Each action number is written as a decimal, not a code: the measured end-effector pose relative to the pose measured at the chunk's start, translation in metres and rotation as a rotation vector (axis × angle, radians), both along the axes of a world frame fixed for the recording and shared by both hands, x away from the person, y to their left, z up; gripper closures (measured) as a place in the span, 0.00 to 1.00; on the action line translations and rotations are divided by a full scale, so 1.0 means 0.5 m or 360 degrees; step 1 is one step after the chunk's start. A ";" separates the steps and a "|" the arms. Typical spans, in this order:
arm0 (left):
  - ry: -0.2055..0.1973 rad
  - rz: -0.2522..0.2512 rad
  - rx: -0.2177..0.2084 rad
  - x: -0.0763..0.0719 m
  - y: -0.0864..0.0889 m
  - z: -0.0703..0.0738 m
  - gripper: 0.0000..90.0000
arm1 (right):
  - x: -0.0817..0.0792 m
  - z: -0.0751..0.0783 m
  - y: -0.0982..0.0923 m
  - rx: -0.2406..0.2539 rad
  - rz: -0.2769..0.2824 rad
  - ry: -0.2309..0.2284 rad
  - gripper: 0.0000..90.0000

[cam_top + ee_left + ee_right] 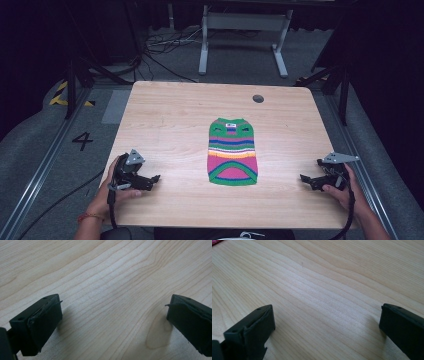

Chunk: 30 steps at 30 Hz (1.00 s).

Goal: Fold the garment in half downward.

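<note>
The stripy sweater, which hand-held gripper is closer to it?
Left. The left hand-held gripper sits nearer the sweater; the right hand-held gripper rests slightly farther off, beside the table edge.

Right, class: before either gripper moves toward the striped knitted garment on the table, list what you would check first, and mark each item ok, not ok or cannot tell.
1. Left gripper jaws open, nothing between them: ok.
2. Right gripper jaws open, nothing between them: ok.
3. Striped garment lies flat and spread out on the table: ok.
4. Bare wood between each gripper and the garment, nothing in the way: ok.
5. Both grippers rest apart from the garment, one on each side of it: ok.
6. Whether the garment is a single layer or doubled: cannot tell.
</note>
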<state>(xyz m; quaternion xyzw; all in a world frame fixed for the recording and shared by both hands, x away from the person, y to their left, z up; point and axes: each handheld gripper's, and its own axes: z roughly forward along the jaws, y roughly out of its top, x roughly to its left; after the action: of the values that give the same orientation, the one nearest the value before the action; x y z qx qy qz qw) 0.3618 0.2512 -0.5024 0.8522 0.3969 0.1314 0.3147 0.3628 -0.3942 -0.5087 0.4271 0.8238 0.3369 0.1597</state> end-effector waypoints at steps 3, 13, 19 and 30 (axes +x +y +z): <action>-0.0001 -0.0019 0.0000 0.000 0.002 0.000 0.00 | 0.000 0.000 0.000 0.0000 0.0000 0.0000 0.00; 0.0007 -0.0024 0.0000 0.000 0.003 0.000 0.00 | -0.001 0.000 0.001 -0.0001 -0.0014 -0.0001 0.00; 0.0023 0.0010 0.0007 -0.005 0.003 0.003 0.01 | -0.001 0.001 -0.001 -0.0006 -0.0003 0.0006 0.00; -0.0008 -0.0039 0.0013 0.018 0.000 0.021 0.24 | 0.009 0.021 0.002 0.0011 0.0030 -0.0007 0.18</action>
<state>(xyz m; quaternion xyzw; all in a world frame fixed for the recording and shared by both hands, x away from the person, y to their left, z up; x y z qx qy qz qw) 0.3709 0.2510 -0.4919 0.8578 0.3852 0.1312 0.3138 0.3671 -0.3931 -0.4984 0.4190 0.8262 0.3422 0.1569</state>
